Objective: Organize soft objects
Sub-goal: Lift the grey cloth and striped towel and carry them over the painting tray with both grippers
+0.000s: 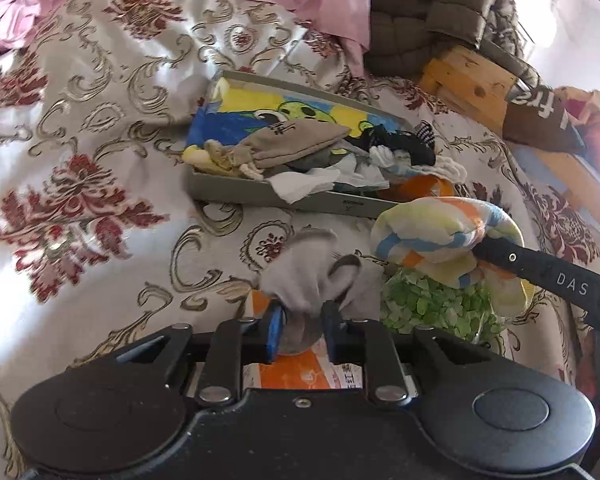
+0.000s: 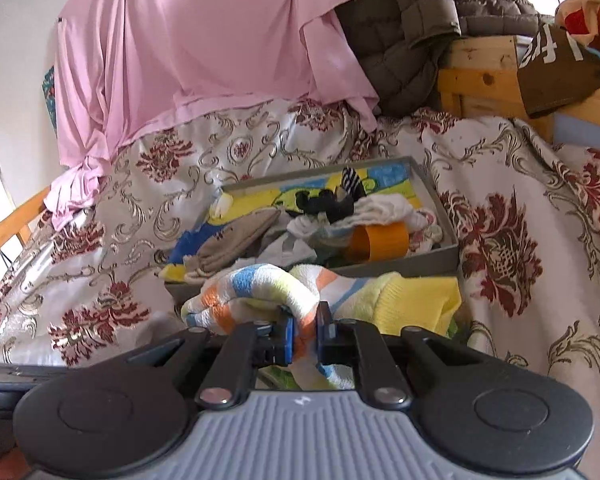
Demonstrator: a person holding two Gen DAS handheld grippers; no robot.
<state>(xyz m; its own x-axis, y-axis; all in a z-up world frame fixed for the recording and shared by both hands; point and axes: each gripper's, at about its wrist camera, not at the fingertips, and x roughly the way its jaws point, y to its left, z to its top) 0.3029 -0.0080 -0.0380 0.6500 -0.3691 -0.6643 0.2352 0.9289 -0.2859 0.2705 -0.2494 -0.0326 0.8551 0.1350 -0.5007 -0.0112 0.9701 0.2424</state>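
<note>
Socks in both my grippers, held low over the bed just in front of the grey tray.

My left gripper (image 1: 302, 326) points forward and slightly down, jaws clamped on a grey sock (image 1: 312, 276); my right gripper (image 2: 304, 330) comes in from the right, nearly level, pinching a striped pastel sock (image 2: 256, 284). Grey tray (image 1: 236, 192) beyond holds a beige sock (image 1: 296, 140), a black sock (image 1: 400, 142), white bits, orange tape roll (image 2: 380, 242). Green-filled bag (image 1: 432, 304) under the striped sock. Floral bedspread (image 1: 80, 128) underneath, pink sheet (image 2: 204, 52) draped behind, quilted brown jacket (image 2: 412, 24) over the wooden bed frame (image 2: 484, 80).
</note>
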